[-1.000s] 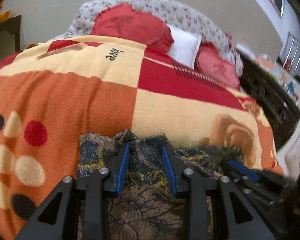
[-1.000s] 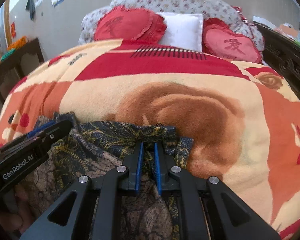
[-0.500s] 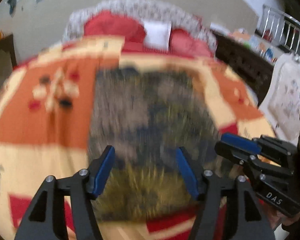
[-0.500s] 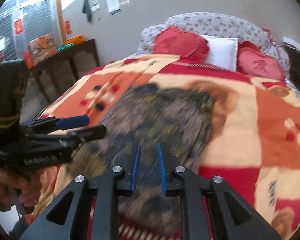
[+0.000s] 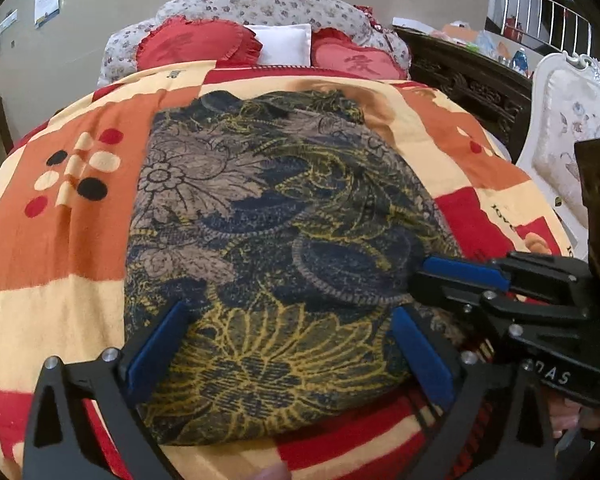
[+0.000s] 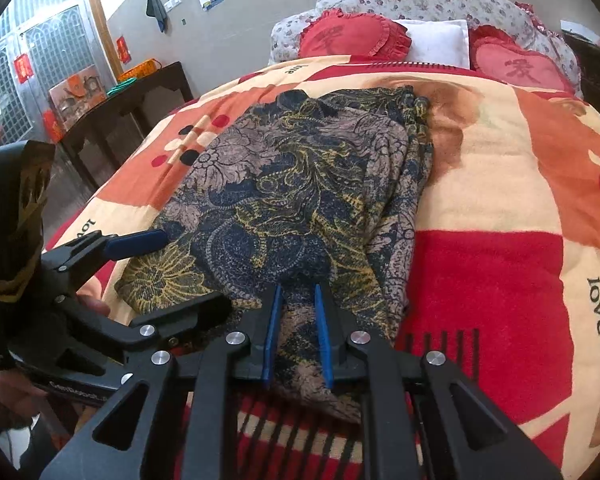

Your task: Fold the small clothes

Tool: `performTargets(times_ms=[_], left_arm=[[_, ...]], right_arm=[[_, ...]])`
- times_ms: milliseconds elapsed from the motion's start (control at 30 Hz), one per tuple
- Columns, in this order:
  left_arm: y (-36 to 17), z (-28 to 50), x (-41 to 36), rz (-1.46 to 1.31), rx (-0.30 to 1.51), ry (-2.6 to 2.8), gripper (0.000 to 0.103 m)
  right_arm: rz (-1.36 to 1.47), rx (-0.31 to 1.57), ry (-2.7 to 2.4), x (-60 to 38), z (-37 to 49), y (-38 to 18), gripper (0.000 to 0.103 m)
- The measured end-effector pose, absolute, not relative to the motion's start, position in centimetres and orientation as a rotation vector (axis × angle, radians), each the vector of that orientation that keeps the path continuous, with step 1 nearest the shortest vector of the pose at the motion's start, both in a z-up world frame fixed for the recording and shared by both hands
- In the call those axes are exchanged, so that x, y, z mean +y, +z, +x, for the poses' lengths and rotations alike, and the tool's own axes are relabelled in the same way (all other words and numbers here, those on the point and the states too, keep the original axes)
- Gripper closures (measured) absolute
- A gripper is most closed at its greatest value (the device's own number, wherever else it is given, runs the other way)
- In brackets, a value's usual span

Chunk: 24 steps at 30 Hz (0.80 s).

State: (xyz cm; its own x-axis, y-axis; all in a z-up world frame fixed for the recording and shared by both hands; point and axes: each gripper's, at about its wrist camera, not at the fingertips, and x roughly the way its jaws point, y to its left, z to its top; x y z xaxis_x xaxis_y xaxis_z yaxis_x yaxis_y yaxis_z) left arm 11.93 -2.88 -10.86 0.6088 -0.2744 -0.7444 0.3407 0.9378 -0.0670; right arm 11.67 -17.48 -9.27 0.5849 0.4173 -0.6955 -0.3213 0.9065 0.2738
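Patterned garment (image 5: 276, 240) lies flat on the bed blanket (image 5: 60, 232), left gripper (image 5: 288, 344) jaws spread wide over its near edge, right gripper (image 6: 296, 332) jaws narrowly parted, not clamped, over the hem.

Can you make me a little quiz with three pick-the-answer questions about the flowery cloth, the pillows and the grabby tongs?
1. Where does the flowery cloth lie?
A. on the blanket on the bed
B. on the floor
C. over the white chair

2. How many red heart pillows lean at the head of the bed?
A. one
B. two
C. four

3. How do the left tongs stand?
A. shut tight on the cloth
B. wide open over the cloth
C. holding a pillow

Answers:
1 A, the cloth is spread on the orange, red and cream blanket.
2 B, one left heart pillow and one right heart pillow flank the white pillow.
3 B, the blue pads stand far apart with the cloth between them.
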Motion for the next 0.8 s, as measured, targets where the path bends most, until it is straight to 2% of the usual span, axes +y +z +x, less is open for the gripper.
performTargets(times_ms=[333,467,567,700,800], left_arm=[[-11.2,12.2,-3.2,0.083,0.835,-0.351,0.000],[-9.7,11.9,-3.4,0.080,0.893,-0.326,0.000],[-6.0,9.5,-3.1,0.069,0.904,-0.253,0.000],[-0.6,5.2,-2.8,0.083,0.876,-0.109,0.000],[1.9,2.6,-2.1,0.031,0.879,-0.083,0.000]], right_arm=[[0.153,0.842,0.445,-18.3,11.6,-9.4,0.086],[0.181,0.877,0.455,-18.6,11.9,-9.2,0.086],[0.201,0.943,0.408,-19.0,11.5,-6.2,0.086],[0.108,0.888,0.293,-20.3,7.0,-0.3,0.086],[0.129,0.851,0.288,-21.9,2.7,2.8,0.081]])
